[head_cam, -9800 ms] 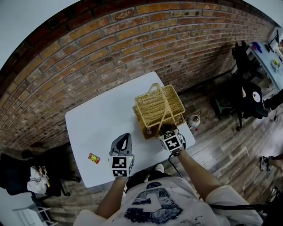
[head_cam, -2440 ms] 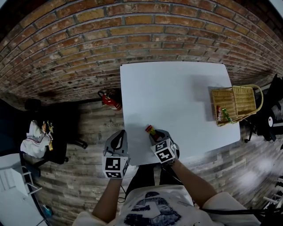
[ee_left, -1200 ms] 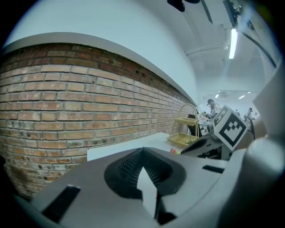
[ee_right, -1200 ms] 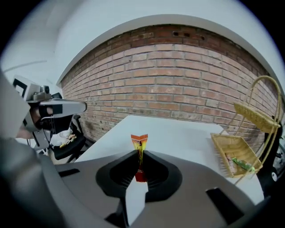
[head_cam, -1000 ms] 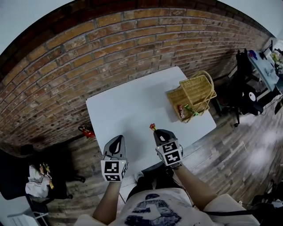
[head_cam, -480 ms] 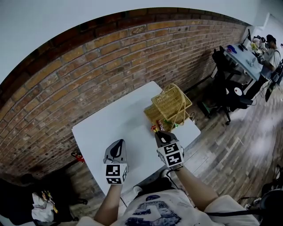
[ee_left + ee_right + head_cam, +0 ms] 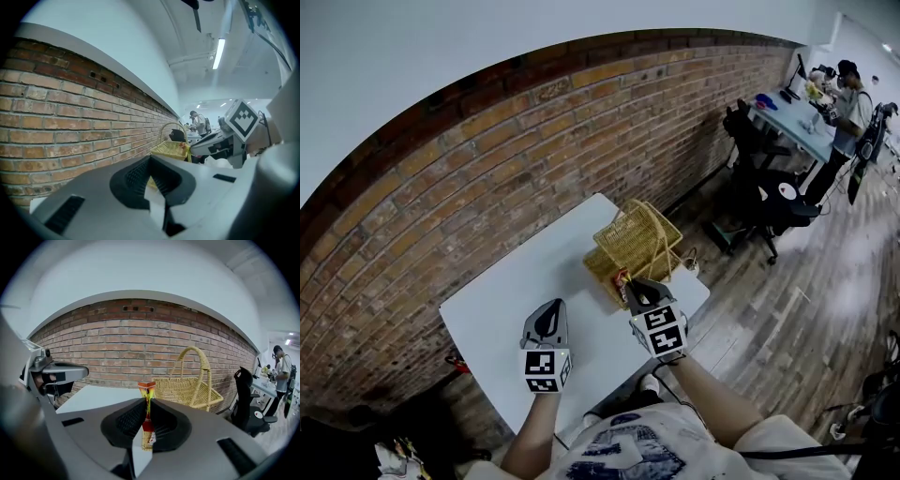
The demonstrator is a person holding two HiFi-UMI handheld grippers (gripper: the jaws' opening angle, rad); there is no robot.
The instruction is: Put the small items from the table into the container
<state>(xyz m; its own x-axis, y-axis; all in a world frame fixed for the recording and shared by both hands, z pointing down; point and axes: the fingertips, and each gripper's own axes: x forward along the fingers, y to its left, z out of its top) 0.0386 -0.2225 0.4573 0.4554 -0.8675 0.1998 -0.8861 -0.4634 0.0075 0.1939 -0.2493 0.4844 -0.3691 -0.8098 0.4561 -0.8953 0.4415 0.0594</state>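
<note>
- The right gripper [image 7: 632,287] is clenched on a small red-and-yellow packet [image 7: 146,401], which stands upright between its jaws.
- The packet is held above the desk [image 7: 511,291], just beside the near side of the wicker basket [image 7: 636,242], which sits by the desk's right edge.
- The left gripper [image 7: 550,311] has its jaws pressed together with nothing in them. It is over the desk near its front edge, apart from the basket.

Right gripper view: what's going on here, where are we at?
A person holds tongs in each hand. The right tongs are shut on a small red-and-yellow packet, held close to the wicker basket on the white table. The left tongs hold nothing. The packet isn't in the basket yet.
</note>
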